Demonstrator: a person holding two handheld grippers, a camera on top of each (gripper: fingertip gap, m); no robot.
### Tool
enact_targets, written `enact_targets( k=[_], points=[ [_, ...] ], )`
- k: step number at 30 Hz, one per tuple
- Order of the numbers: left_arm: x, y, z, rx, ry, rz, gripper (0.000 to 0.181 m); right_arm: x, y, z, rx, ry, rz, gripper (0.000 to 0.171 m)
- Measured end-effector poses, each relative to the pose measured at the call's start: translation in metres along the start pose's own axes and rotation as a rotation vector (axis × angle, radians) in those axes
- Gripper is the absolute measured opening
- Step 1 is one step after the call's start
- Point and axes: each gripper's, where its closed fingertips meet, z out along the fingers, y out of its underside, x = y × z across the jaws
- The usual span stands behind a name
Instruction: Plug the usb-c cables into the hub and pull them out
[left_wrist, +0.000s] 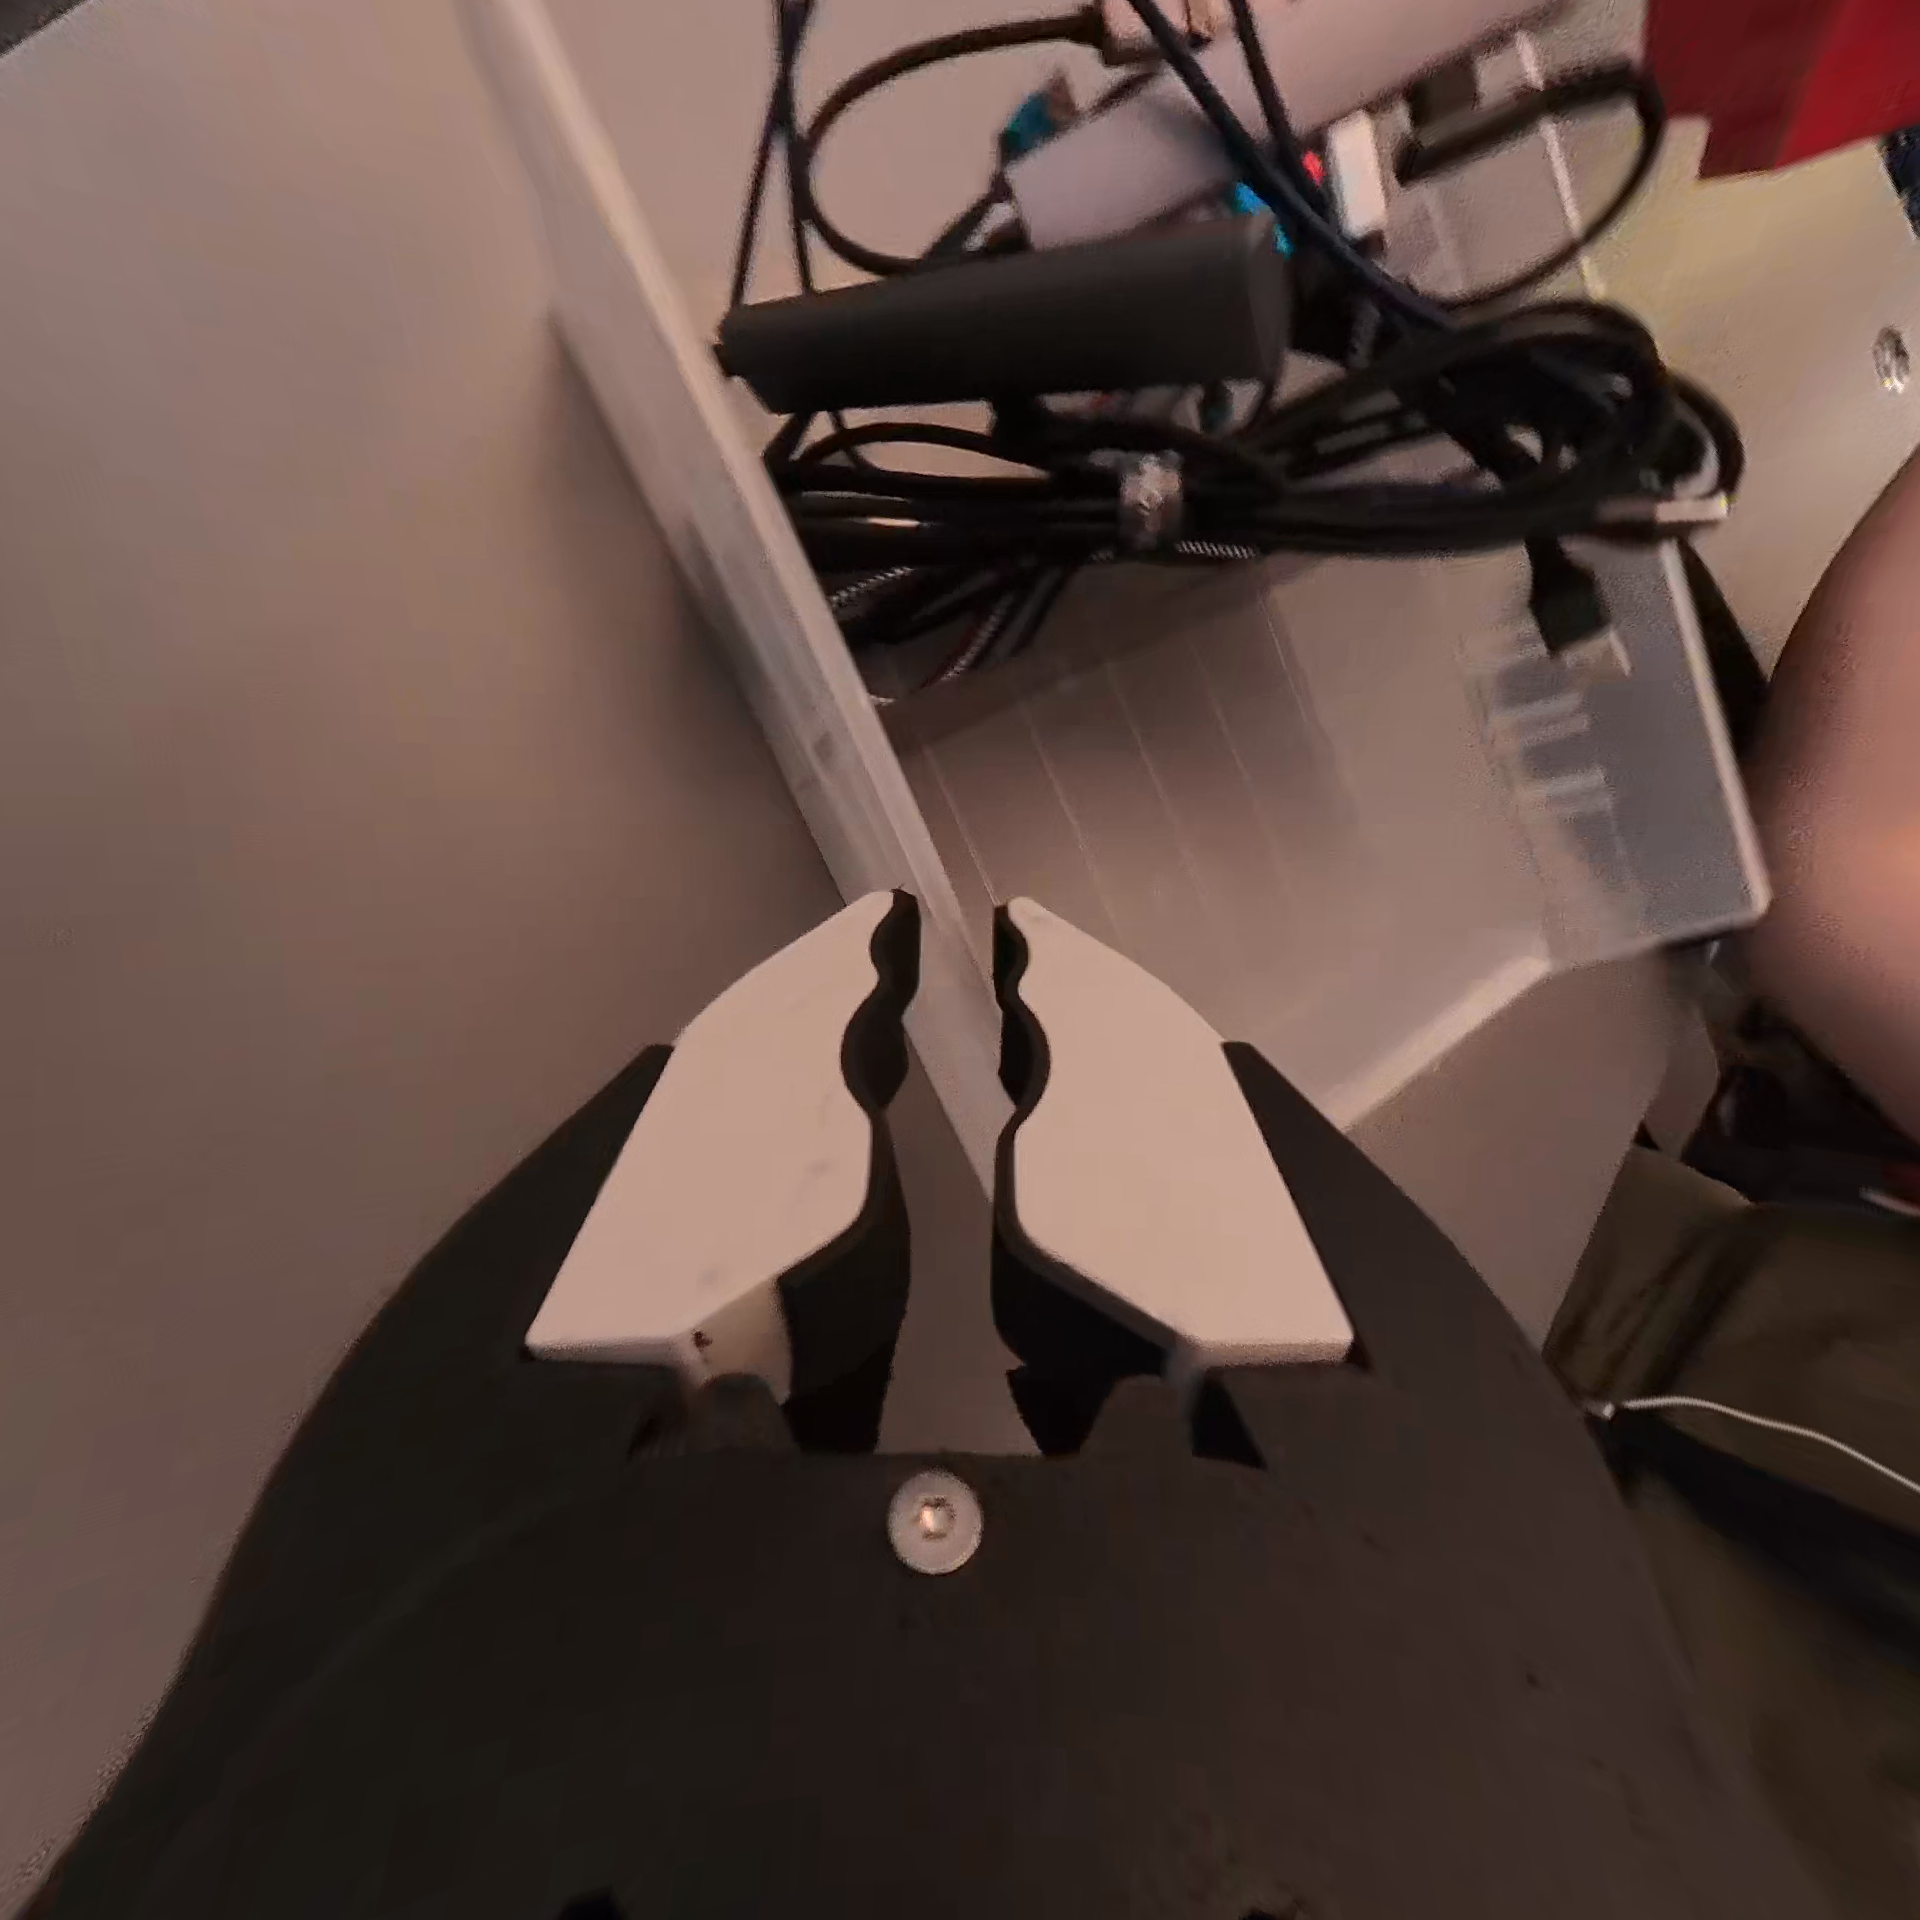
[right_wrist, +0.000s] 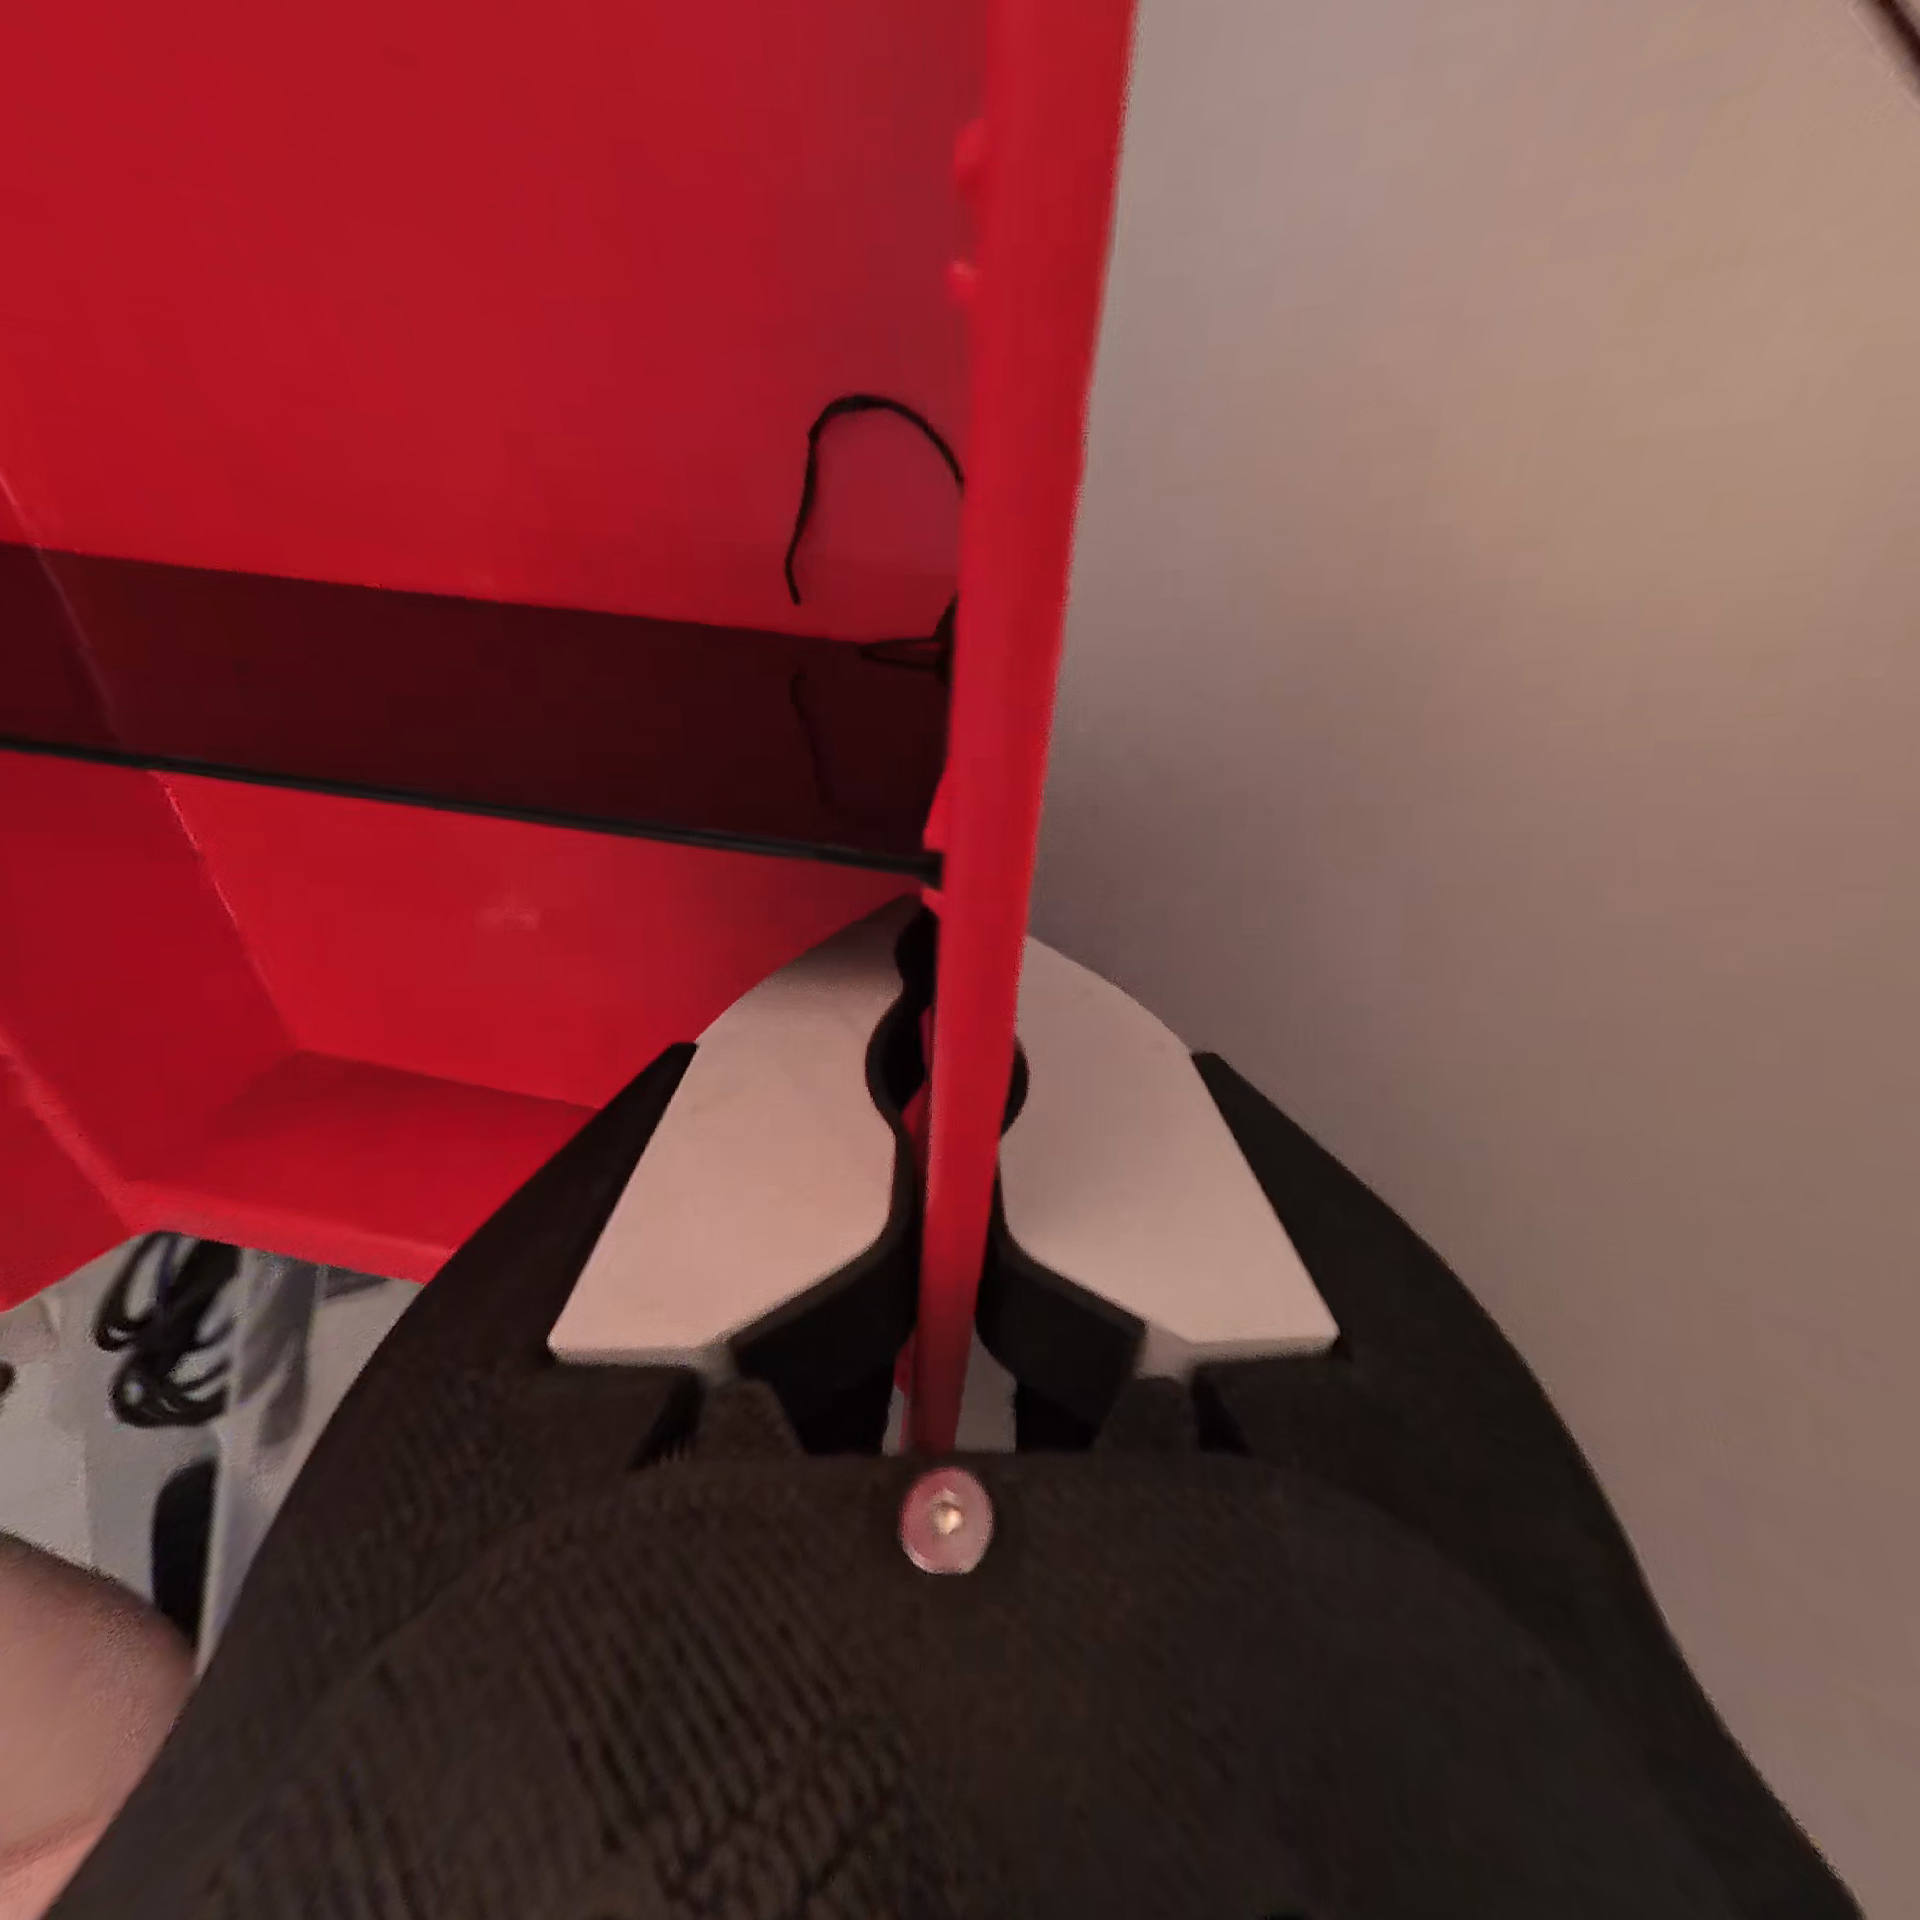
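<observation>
In the left wrist view, a clear plastic box (left_wrist: 1299, 790) holds a tied bundle of black cables (left_wrist: 1247, 499), a black oblong hub (left_wrist: 997, 322) and a grey hub (left_wrist: 1122, 177) with plugs in it. A loose black plug (left_wrist: 1569, 613) hangs from the bundle. My left gripper (left_wrist: 956, 914) is shut on the clear box's side wall (left_wrist: 727, 499). My right gripper (right_wrist: 966, 935) is shut on the side wall (right_wrist: 1023, 520) of a red bin (right_wrist: 520, 312). The red bin's inside shows only a thin black line (right_wrist: 468, 800) and a loose thread (right_wrist: 831, 468).
The grey table surface lies left of the clear box (left_wrist: 260, 727) and right of the red bin (right_wrist: 1455, 623). The red bin's corner shows in the left wrist view (left_wrist: 1787, 73). A person's arm (left_wrist: 1849, 831) is at the right. Black cables (right_wrist: 156, 1340) lie below the red bin. There is about 50 cm between the tips of the two grippers.
</observation>
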Motion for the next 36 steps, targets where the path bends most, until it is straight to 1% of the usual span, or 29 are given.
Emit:
enact_targets(
  k=[1, 2, 4, 6, 7, 8, 11, 13, 17, 21, 25, 29, 33, 36],
  points=[
    [-0.012, 0.004, -0.009, 0.004, -0.021, -0.036, 0.010, 0.001, 0.008, 0.002, -0.056, 0.018, -0.017, 0.003],
    [-0.028, 0.007, -0.019, 0.018, -0.075, -0.059, 0.008, 0.001, 0.018, 0.005, -0.118, 0.040, -0.044, 0.002],
    [-0.063, 0.014, -0.040, 0.036, -0.227, -0.088, 0.004, -0.001, 0.035, 0.011, -0.242, 0.093, -0.129, 0.003],
    [-0.093, 0.025, -0.063, 0.034, -0.347, -0.135, 0.006, -0.005, 0.052, 0.019, -0.363, 0.143, -0.192, 0.004],
    [-0.103, 0.032, -0.073, 0.032, -0.372, -0.148, 0.007, -0.008, 0.059, 0.025, -0.420, 0.158, -0.219, 0.005],
    [-0.109, 0.040, -0.082, 0.030, -0.368, -0.165, 0.006, -0.011, 0.067, 0.032, -0.479, 0.163, -0.244, 0.007],
    [-0.126, 0.063, -0.106, 0.049, -0.335, -0.290, 0.006, -0.025, 0.089, 0.046, -0.636, 0.169, -0.304, 0.008],
    [-0.141, 0.078, -0.123, 0.066, -0.356, -0.352, 0.006, -0.035, 0.092, 0.048, -0.661, 0.200, -0.366, 0.014],
    [-0.170, 0.112, -0.160, 0.097, -0.450, -0.489, 0.006, -0.047, 0.107, 0.049, -0.731, 0.172, -0.391, 0.013],
    [-0.186, 0.148, -0.190, 0.133, -0.483, -0.638, 0.005, -0.041, 0.103, 0.044, -0.701, 0.211, -0.313, 0.015],
    [-0.187, 0.171, -0.206, 0.160, -0.460, -0.723, 0.005, -0.036, 0.109, 0.034, -0.714, 0.199, -0.278, 0.015],
    [-0.192, 0.176, -0.213, 0.183, -0.481, -0.747, 0.005, -0.033, 0.109, 0.031, -0.711, 0.229, -0.248, 0.014],
    [-0.209, 0.169, -0.218, 0.227, -0.561, -0.704, 0.006, -0.043, 0.113, 0.041, -0.734, 0.212, -0.268, 0.015],
    [-0.216, 0.164, -0.219, 0.283, -0.554, -0.722, 0.006, -0.050, 0.113, 0.045, -0.741, 0.204, -0.292, 0.015]
  ],
)
